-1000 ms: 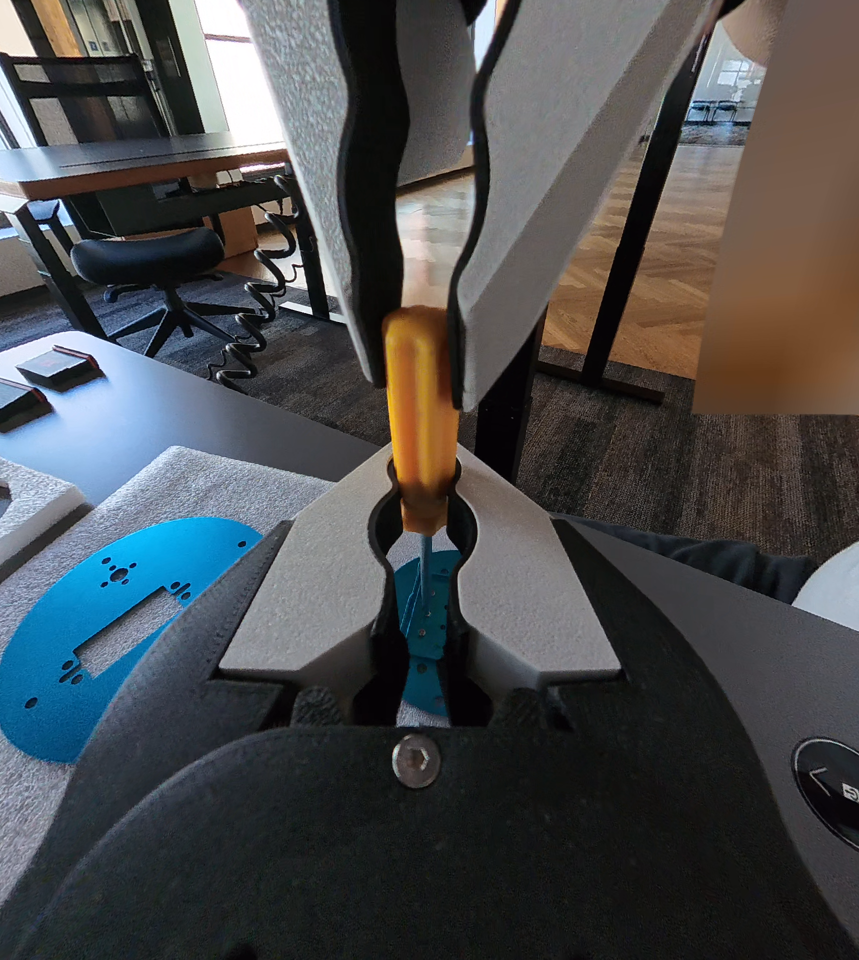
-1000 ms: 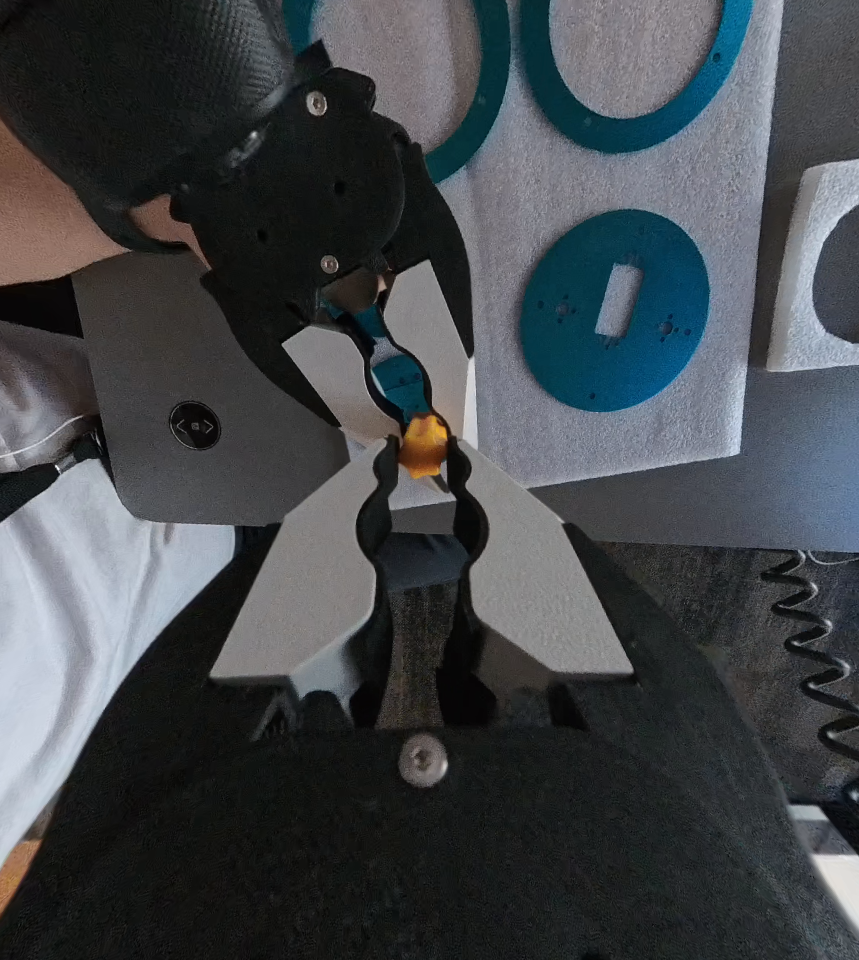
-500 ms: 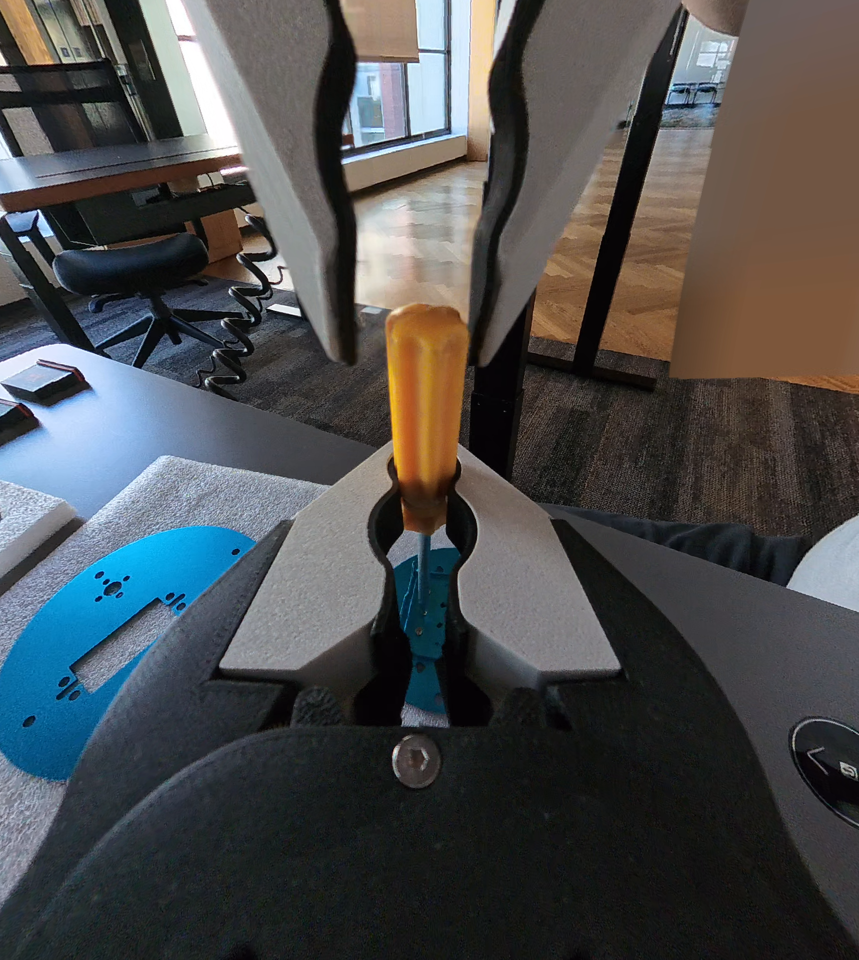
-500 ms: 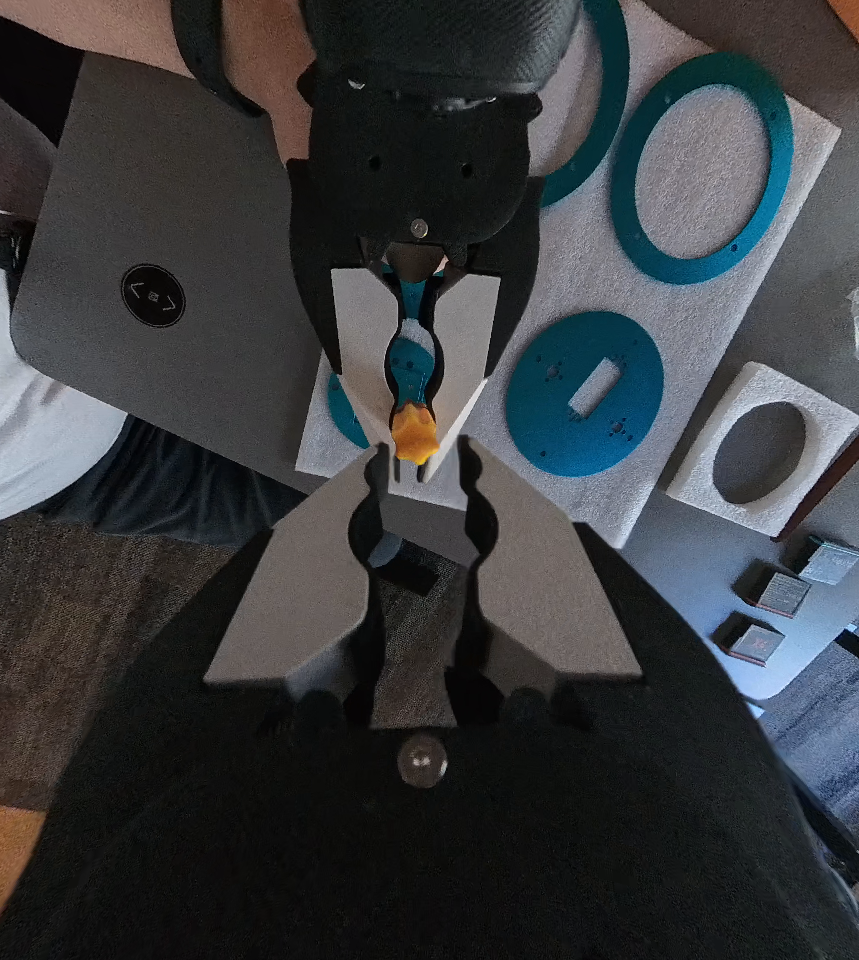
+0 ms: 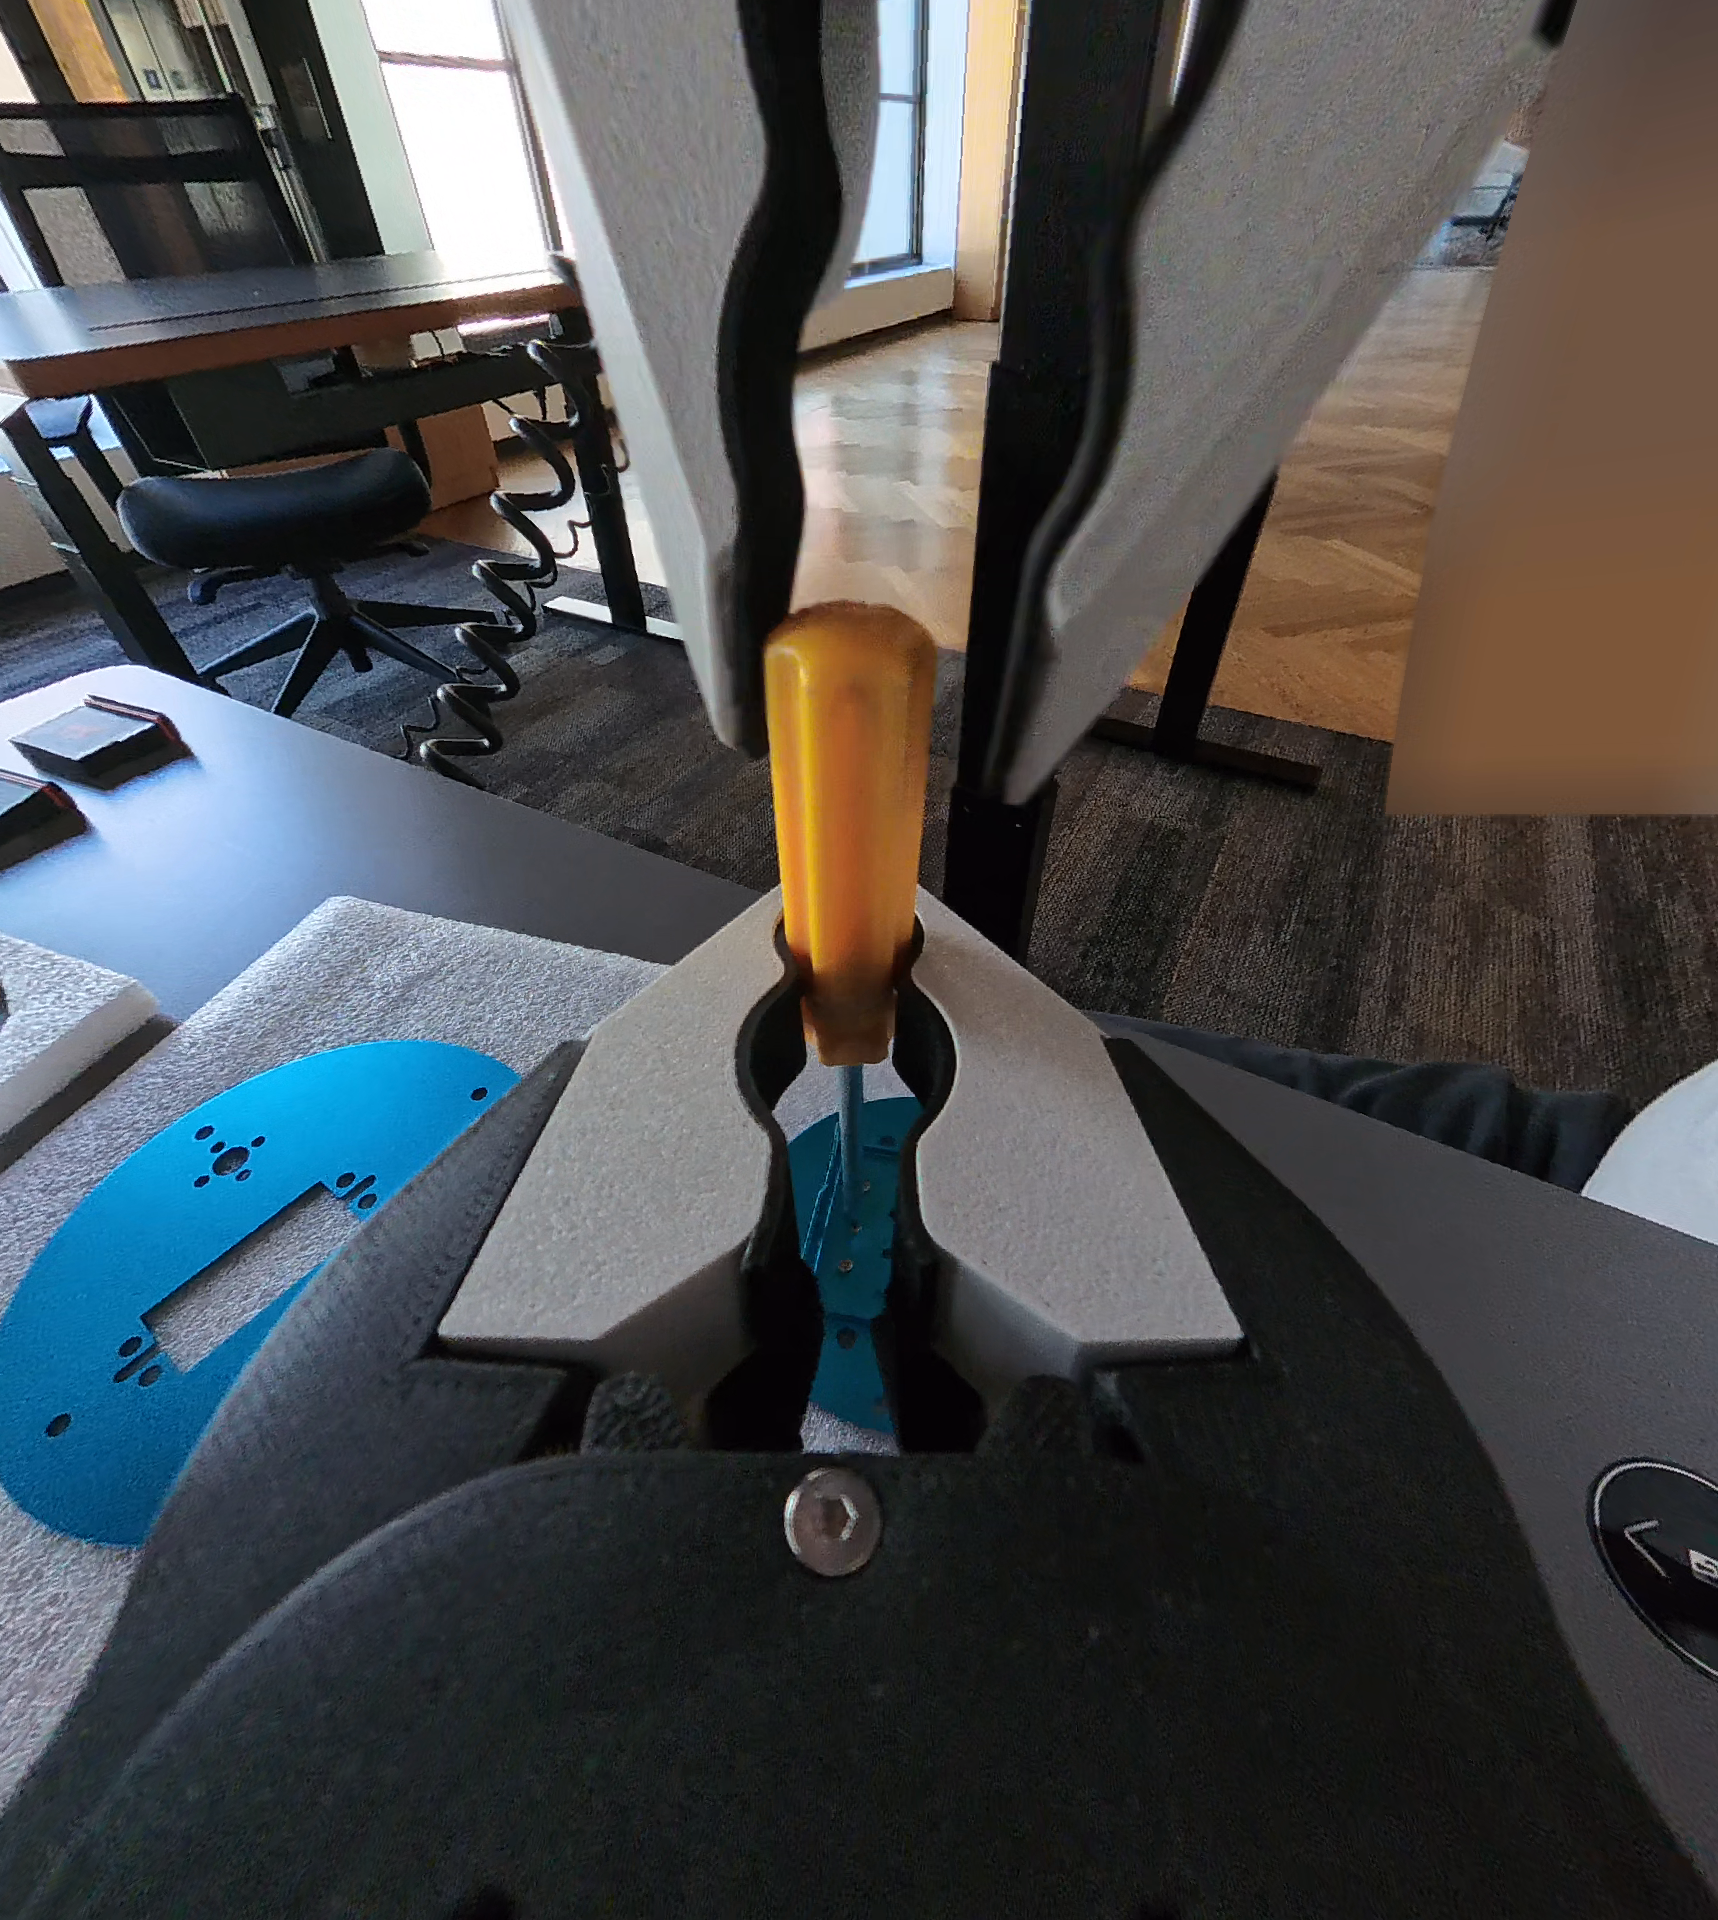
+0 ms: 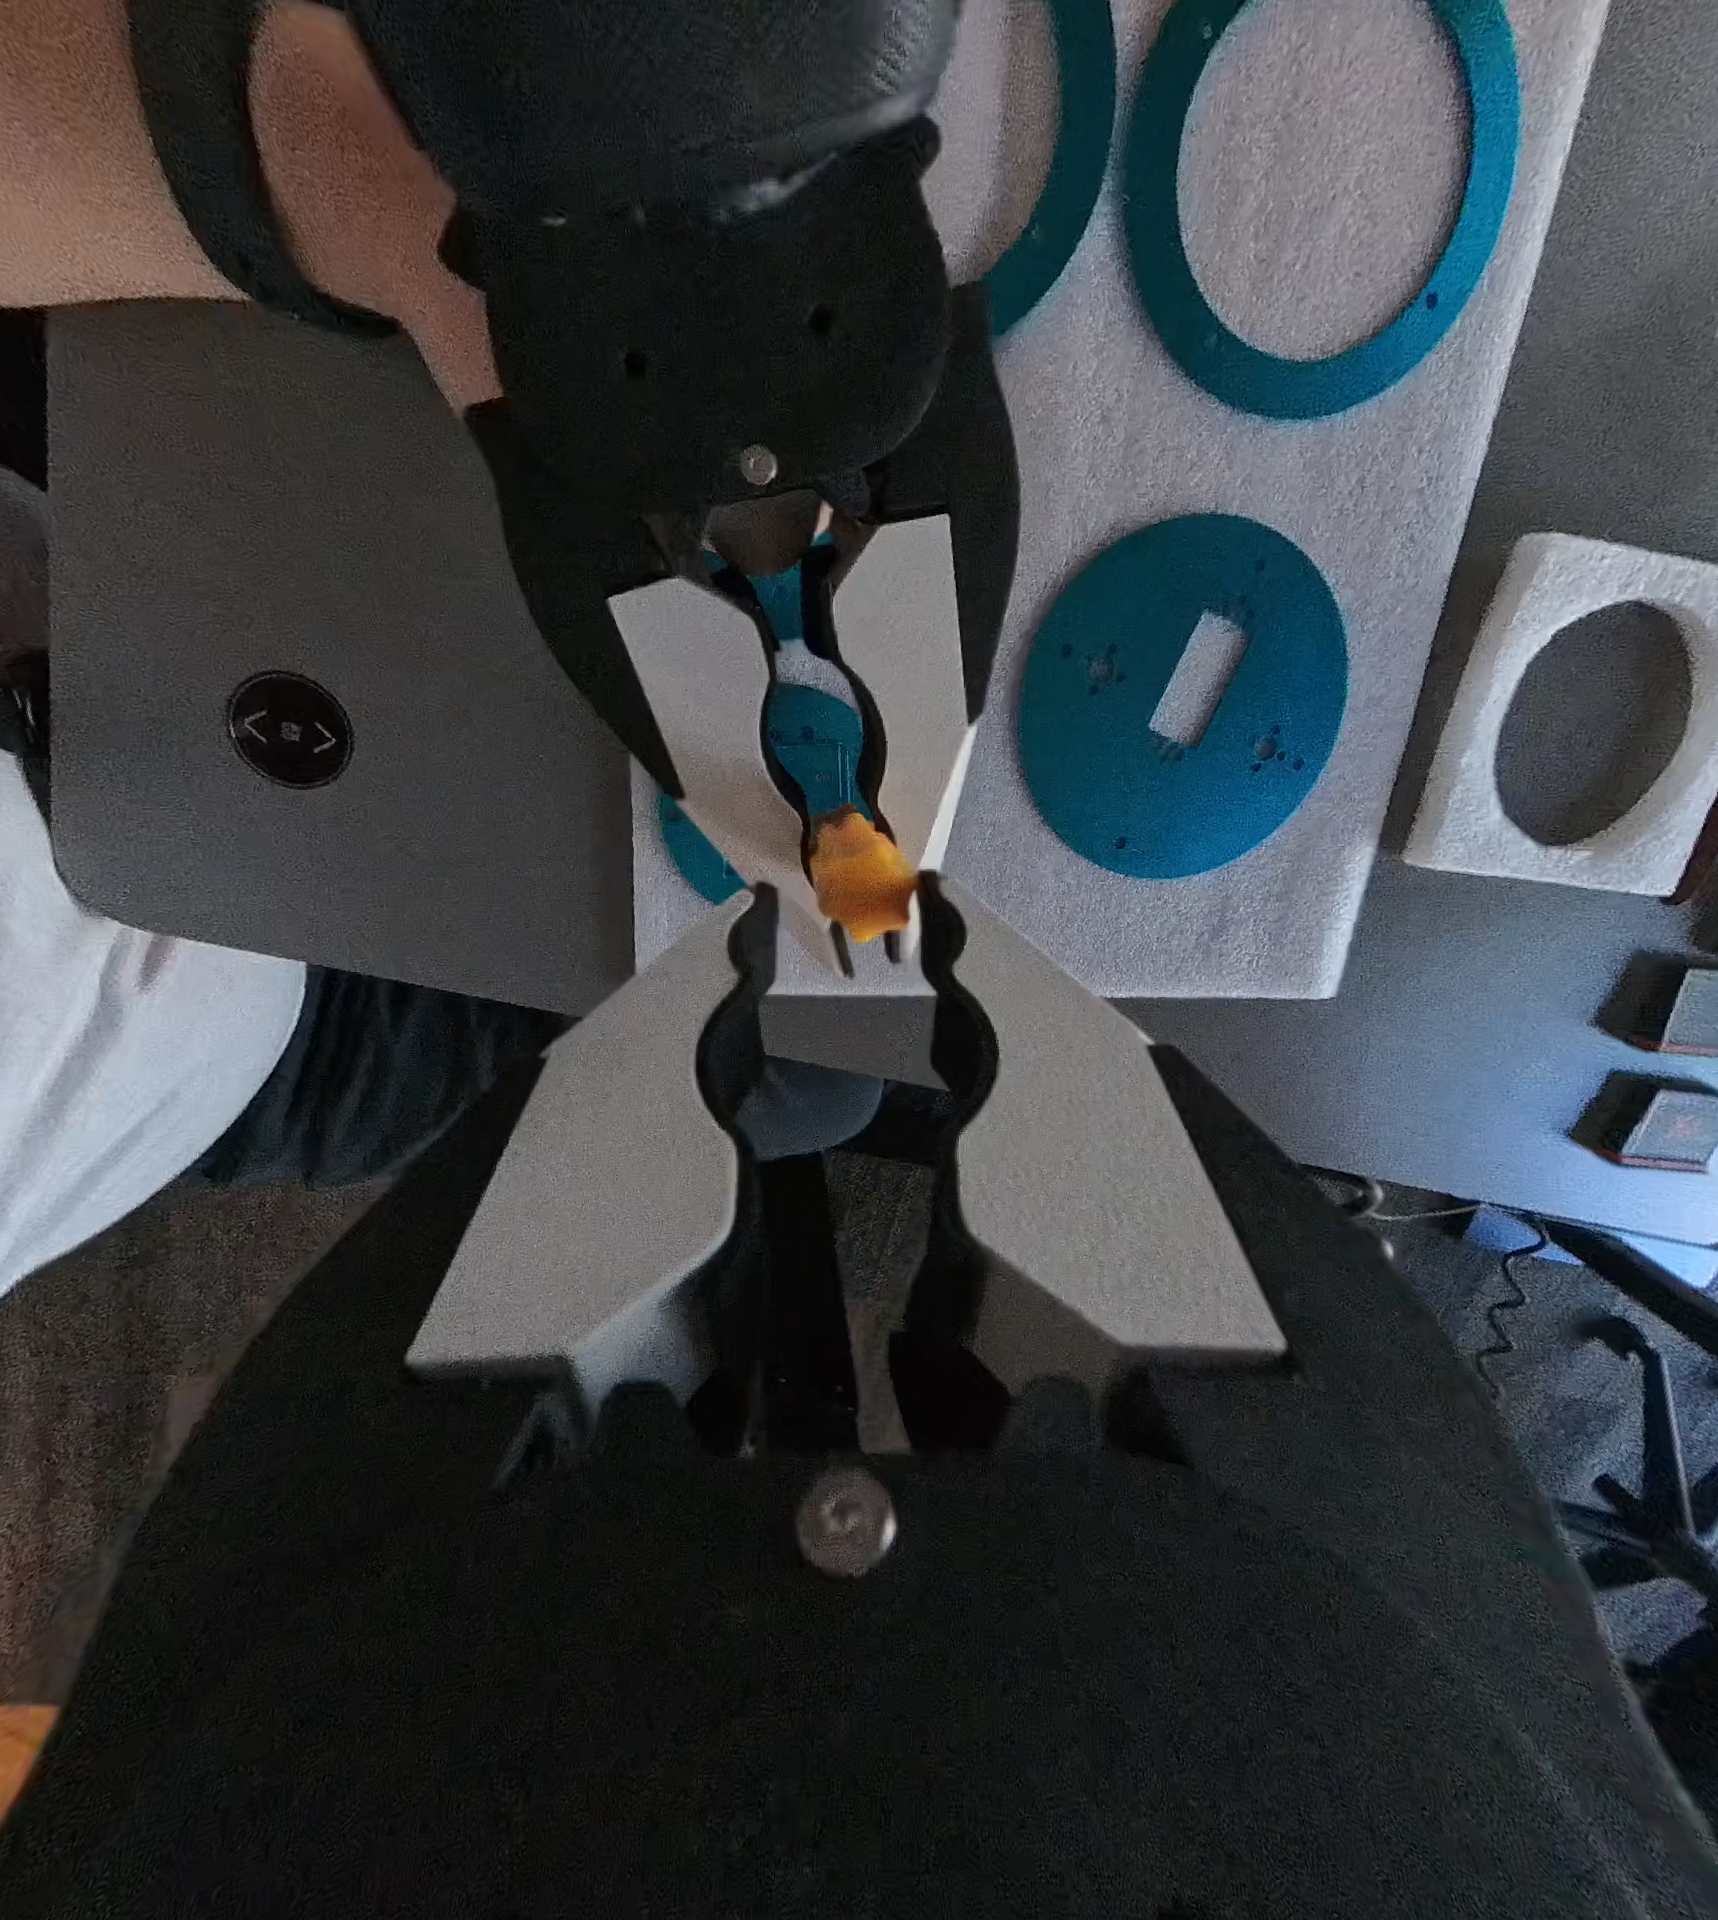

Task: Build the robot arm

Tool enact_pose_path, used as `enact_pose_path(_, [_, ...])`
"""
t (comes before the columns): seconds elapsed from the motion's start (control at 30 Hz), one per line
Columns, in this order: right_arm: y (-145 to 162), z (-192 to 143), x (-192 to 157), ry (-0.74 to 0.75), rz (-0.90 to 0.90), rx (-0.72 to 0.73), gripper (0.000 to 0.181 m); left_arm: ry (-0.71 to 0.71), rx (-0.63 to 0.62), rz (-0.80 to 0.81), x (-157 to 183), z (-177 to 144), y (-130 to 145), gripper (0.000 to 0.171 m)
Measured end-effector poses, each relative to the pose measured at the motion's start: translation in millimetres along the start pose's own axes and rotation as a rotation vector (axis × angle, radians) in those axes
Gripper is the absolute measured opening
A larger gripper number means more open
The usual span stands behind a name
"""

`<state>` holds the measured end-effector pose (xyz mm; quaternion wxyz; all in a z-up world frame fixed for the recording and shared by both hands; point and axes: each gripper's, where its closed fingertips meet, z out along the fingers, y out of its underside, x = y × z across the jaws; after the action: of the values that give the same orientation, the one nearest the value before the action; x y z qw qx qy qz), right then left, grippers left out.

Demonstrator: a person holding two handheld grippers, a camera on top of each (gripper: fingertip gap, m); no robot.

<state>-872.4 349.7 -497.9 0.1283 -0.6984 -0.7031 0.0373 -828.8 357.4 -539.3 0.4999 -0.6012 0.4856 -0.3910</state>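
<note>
A screwdriver with an amber handle (image 5: 850, 790) stands upright, its thin shaft down on a small blue metal part (image 5: 860, 1236) on the white foam sheet (image 5: 335, 987). My left gripper (image 5: 850, 930) is shut on the lower end of the handle. My right gripper (image 5: 876, 758) comes down from above, open, its fingers (image 5: 709, 416) either side of the handle's top; the left one is nearly touching it. In the right wrist view, the right gripper (image 6: 839, 904) looks down on the handle's end (image 6: 860, 883), with the left gripper (image 6: 860, 831) beyond.
A blue disc with a rectangular slot (image 6: 1182, 696) and two blue rings (image 6: 1322, 208) lie on the foam. A grey laptop (image 6: 315, 540) sits left, a foam block with a hole (image 6: 1603, 717) and small dark blocks (image 6: 1707, 1008) right. A person's forearm (image 6: 55, 156) holds the left gripper. The tips of one gripper are about 6 centimeters away from the tips of the other.
The right gripper let go of the handle's top, opened and lifted off. It has come back down around the top, still open. The left gripper kept holding the screwdriver in place.
</note>
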Motion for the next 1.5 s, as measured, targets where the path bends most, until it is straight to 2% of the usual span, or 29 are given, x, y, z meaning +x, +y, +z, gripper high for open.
enact_pose_path(0.03, [-2,-1,-3,-0.019,-0.048,0.004,0.03,0.004,0.0,0.002,1,0,0,0.009])
enact_pose_path(0.1, [-3,-1,1,-0.007,-0.123,-0.004,0.018,0.001,-0.001,0.017,2,1,0,0.009])
enact_pose_path(0.13, [-3,0,0,-0.016,-0.152,-0.003,0.019,0.003,0.0,0.015,2,0,0,0.009])
enact_pose_path(0.2, [-3,0,-1,-0.041,-0.145,0.001,0.018,0.012,0.002,0.016,3,0,0,0.009])
enact_pose_path(0.4, [5,0,1,-0.032,0.277,-0.014,0.019,-0.004,-0.006,0.011,2,5,-1,0.009])
enact_pose_path(0.5, [2,0,-1,-0.022,0.124,-0.015,0.019,0.0,-0.006,0.029,3,4,-1,0.009])
enact_pose_path(0.57, [-5,0,-3,-0.042,0.001,0.028,0.026,0.008,-0.004,0.02,4,4,-1,0.009])
enact_pose_path(0.67, [-3,3,-4,-0.049,-0.122,0.006,0.017,0.007,-0.007,0.031,5,5,-1,0.009])
enact_pose_path(0.83, [0,3,-7,-0.075,-0.219,-0.008,0.017,0.016,-0.006,0.045,7,5,-1,0.009])
enact_pose_path(0.87, [2,3,-4,-0.061,-0.232,-0.011,0.025,0.015,-0.005,0.042,7,5,-1,0.009])
enact_pose_path(0.9, [5,4,-2,-0.064,-0.231,-0.029,0.024,0.018,-0.002,0.035,6,4,0,0.009])
enact_pose_path(1.0, [7,7,-2,-0.074,-0.232,-0.029,0.016,0.021,-0.001,0.037,6,3,0,0.009])
enact_pose_path(1.1, [8,7,-2,-0.087,-0.127,-0.031,0.016,0.018,-0.002,0.018,5,3,0,0.009])
enact_pose_path(1.2, [8,9,4,-0.074,0.274,-0.026,0.017,-0.004,-0.013,-0.029,-1,3,1,0.01])
enact_pose_path(1.23, [10,9,0,-0.088,0.35,-0.024,0.017,0.003,-0.016,-0.008,1,3,1,0.01])
enact_pose_path(1.33, [13,7,-5,-0.068,0.209,-0.058,0.017,-0.001,-0.024,0.045,5,5,1,0.009])
enact_pose_path(1.43, [-1,4,0,-0.028,0.0,0.017,0.019,0.01,-0.019,0.03,4,4,1,0.009])
enact_pose_path(1.5, [-2,2,-1,-0.044,-0.078,0.013,0.018,0.012,-0.016,0.026,4,3,1,0.009])
